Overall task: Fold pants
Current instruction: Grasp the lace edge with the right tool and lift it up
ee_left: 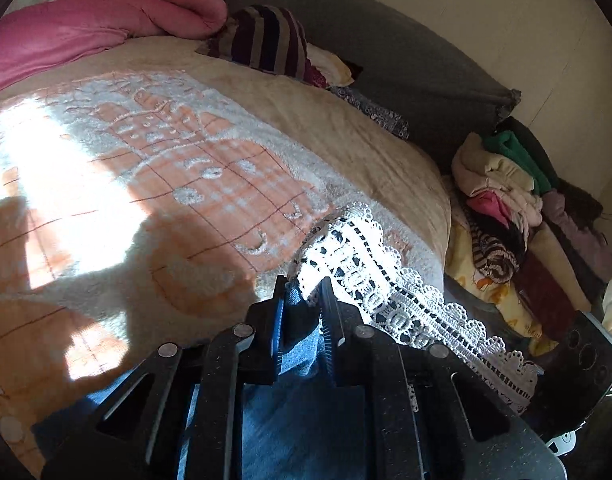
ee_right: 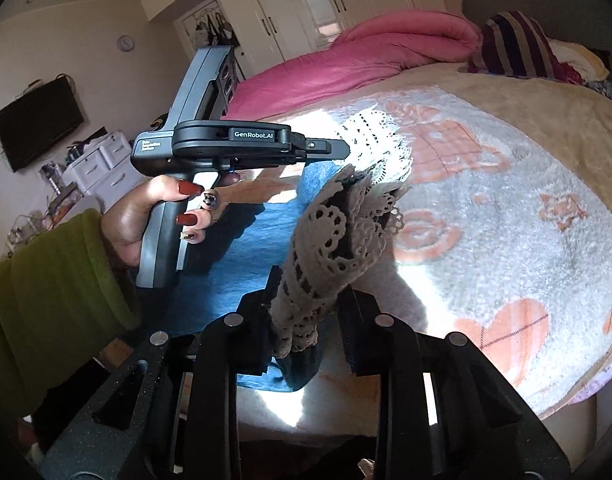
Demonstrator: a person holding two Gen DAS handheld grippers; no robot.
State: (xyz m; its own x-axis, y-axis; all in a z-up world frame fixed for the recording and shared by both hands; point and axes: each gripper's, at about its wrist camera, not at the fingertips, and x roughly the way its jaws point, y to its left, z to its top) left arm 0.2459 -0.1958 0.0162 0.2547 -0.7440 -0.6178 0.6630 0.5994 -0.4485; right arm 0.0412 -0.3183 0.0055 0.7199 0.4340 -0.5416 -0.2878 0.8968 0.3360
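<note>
The pants are blue denim with a wide white lace hem. My left gripper is shut on the hem's edge, denim and lace pinched between its black fingers. In the right wrist view my right gripper is shut on a bunched lace hem that stands up out of the jaws. The blue cloth hangs between the two grippers above the bed. A hand with a green sleeve holds the left gripper at the other lace hem.
A beige and orange patterned blanket covers the bed, partly in bright sun. A pink duvet and a striped pillow lie at its far end. A heap of clothes sits at the right. Wardrobes and a wall TV stand beyond.
</note>
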